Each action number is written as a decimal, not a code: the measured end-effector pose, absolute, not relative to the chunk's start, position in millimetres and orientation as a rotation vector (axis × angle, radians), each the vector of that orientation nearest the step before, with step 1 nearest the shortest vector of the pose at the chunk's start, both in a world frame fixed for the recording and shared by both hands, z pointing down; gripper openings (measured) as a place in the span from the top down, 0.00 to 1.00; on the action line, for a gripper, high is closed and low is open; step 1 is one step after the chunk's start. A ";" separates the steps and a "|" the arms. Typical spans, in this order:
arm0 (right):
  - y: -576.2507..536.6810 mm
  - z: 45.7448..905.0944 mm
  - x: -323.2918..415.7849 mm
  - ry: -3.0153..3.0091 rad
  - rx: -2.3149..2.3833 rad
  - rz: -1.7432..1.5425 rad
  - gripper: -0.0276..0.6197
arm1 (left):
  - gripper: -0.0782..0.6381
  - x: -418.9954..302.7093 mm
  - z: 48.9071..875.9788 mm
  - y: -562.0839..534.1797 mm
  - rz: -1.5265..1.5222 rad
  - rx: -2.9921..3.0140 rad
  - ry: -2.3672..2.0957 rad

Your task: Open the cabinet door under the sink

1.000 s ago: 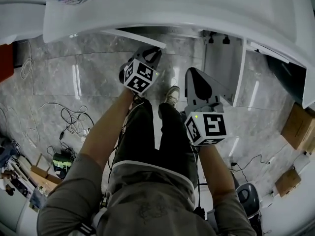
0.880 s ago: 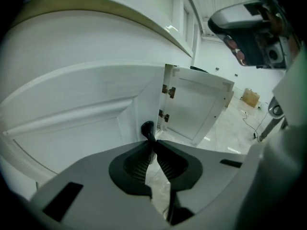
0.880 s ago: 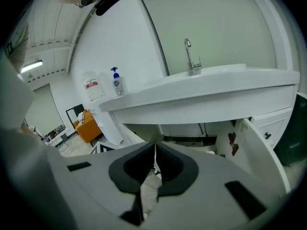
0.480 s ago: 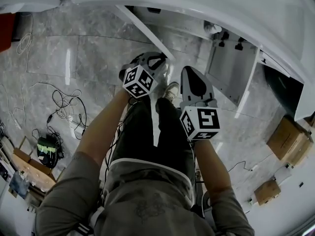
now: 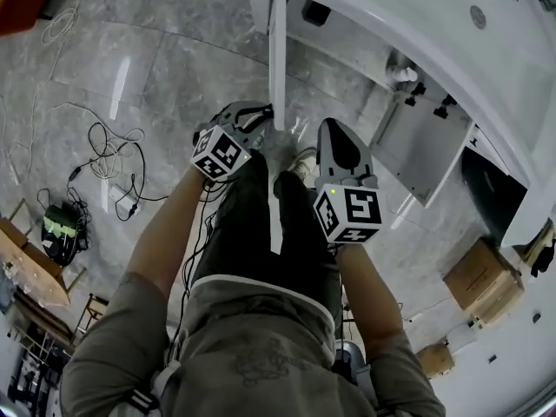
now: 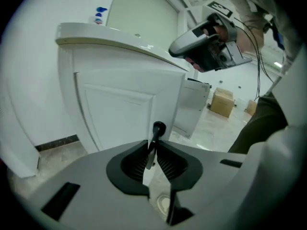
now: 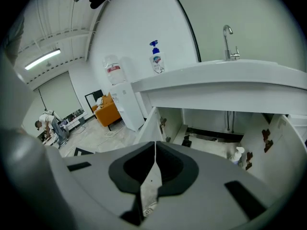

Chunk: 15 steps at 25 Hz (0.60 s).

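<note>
The white left cabinet door (image 5: 276,55) under the sink stands swung out, seen edge-on in the head view. My left gripper (image 5: 259,116) is shut on its black handle (image 6: 156,131) at the door's free edge; the door panel (image 6: 120,109) fills the left gripper view. The right door (image 5: 424,156) also hangs open. My right gripper (image 5: 335,129) is shut on nothing and floats in front of the open cabinet (image 7: 216,133), where pipes and a small bottle (image 7: 236,155) show. It appears in the left gripper view as the right gripper (image 6: 204,47).
The person's legs and a shoe (image 5: 302,163) stand between the grippers. Cables (image 5: 109,159) lie on the marble floor at left; cardboard boxes (image 5: 473,281) sit at right. A soap dispenser (image 7: 156,57) and faucet (image 7: 229,42) stand on the counter.
The left door has swung further out, from a slant to square with the cabinet front, with my left gripper shut on its handle. The right gripper has barely moved.
</note>
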State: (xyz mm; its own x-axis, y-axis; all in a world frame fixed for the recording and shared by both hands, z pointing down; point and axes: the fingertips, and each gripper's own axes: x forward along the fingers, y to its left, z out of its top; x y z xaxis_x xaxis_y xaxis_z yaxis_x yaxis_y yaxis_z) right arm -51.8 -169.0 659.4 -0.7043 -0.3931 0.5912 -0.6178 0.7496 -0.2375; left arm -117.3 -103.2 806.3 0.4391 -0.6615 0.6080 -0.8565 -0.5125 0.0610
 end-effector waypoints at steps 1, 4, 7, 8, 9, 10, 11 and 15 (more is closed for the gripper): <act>-167.3 660.2 -56.6 -2.430 0.742 0.575 0.91 | 0.82 -130.1 806.5 -96.8 0.712 2.284 -1.339; -163.0 662.1 -66.2 -2.425 0.694 0.556 0.91 | 0.81 -174.4 806.4 -78.5 0.601 2.111 -1.477; -158.6 660.7 -72.1 -2.420 0.665 0.538 0.91 | 0.81 -223.9 800.3 -59.9 0.518 1.970 -1.606; -157.8 659.6 -73.4 -2.419 0.659 0.532 0.91 | 0.81 -237.0 795.9 -55.3 0.513 1.950 -1.633; -157.4 658.4 -74.2 -2.417 0.656 0.527 0.91 | 0.81 -245.8 790.3 -52.1 0.521 1.950 -1.649; -157.1 657.3 -74.7 -2.414 0.654 0.524 0.91 | 0.81 -250.3 784.0 -50.3 0.537 1.964 -1.654; -157.0 656.1 -74.9 -2.412 0.654 0.522 0.91 | 0.81 -251.6 777.6 -49.5 0.558 1.984 -1.653; -158.1 649.6 -74.1 -2.403 0.657 0.519 0.91 | 0.81 -244.7 752.4 -50.3 0.590 2.028 -1.644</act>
